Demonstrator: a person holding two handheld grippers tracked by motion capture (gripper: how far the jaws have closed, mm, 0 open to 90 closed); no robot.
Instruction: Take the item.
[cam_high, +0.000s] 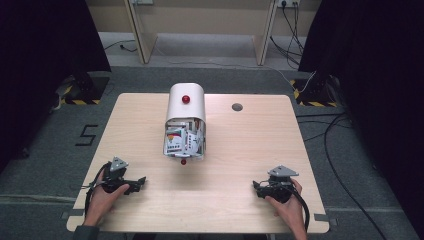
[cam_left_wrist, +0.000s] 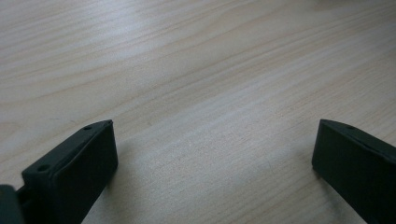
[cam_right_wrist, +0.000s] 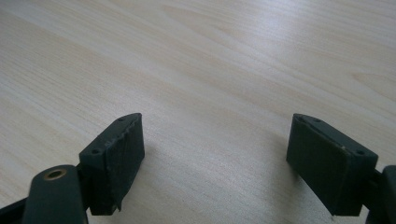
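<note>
Across the middle of the high view spreads a pale wooden table (cam_high: 230, 200), its lower half bare between the two hands. In the upper centre of that frame, a white box (cam_high: 185, 102) with a rounded lid lies on its side, its open mouth turned toward the lower edge and stuffed with small printed packets (cam_high: 184, 139). A red knob (cam_high: 186, 99) sits on the lid, and a smaller red knob (cam_high: 183, 161) sits on the lower rim of the mouth.

At lower left, the left gripper (cam_high: 141, 181) rests on the table in a hand, well apart from the box, which lies up and to its right. In the left gripper view its jaws stand wide apart over bare wood.

At lower right, the right gripper (cam_high: 255, 186) also rests on the table, the box well up and to its left. In the right gripper view its jaws are spread wide, with bare wood between them.
</note>
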